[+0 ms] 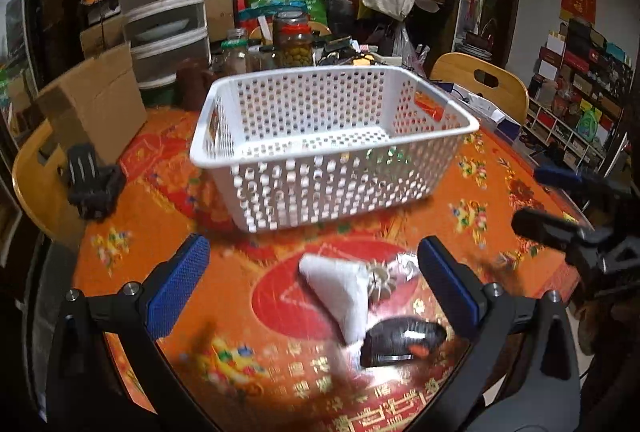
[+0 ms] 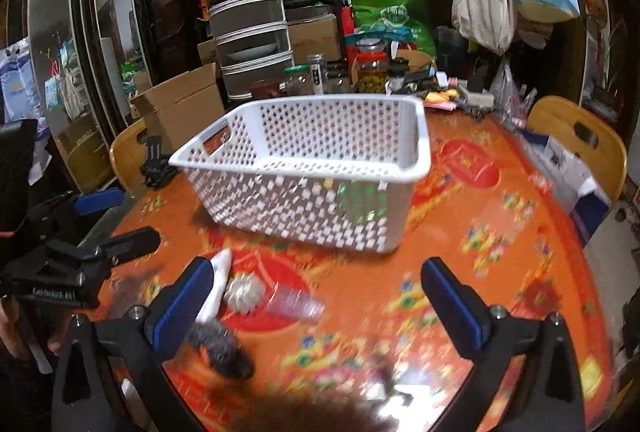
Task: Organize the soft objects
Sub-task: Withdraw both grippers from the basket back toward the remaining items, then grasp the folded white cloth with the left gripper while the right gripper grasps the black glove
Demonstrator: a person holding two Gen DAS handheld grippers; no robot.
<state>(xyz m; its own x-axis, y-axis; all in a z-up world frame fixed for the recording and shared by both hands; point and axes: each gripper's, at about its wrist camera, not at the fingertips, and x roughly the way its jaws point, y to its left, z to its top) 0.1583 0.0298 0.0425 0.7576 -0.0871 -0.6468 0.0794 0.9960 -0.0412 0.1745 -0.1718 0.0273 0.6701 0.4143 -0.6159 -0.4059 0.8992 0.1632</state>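
Observation:
A white perforated basket [image 1: 332,136] stands on the orange tablecloth; it also shows in the right wrist view [image 2: 320,172]. Something green and shiny [image 1: 386,156] shows through its wall. In front of it lie a white soft wedge [image 1: 340,292], a silvery ruffled piece [image 1: 384,278] and a black soft object with an orange mark [image 1: 400,342]. My left gripper [image 1: 316,292] is open, its fingers on either side of these things, above them. My right gripper [image 2: 320,308] is open and empty; the white wedge [image 2: 216,284], the silvery piece [image 2: 244,292] and the black object [image 2: 220,348] lie by its left finger.
Jars [image 1: 294,44], stacked containers [image 1: 164,20] and a cardboard box [image 1: 96,104] crowd the table's far side. A black phone stand [image 1: 94,180] sits at the left edge. Wooden chairs [image 1: 480,84] stand around the table. The right gripper [image 1: 572,216] shows at the right of the left wrist view.

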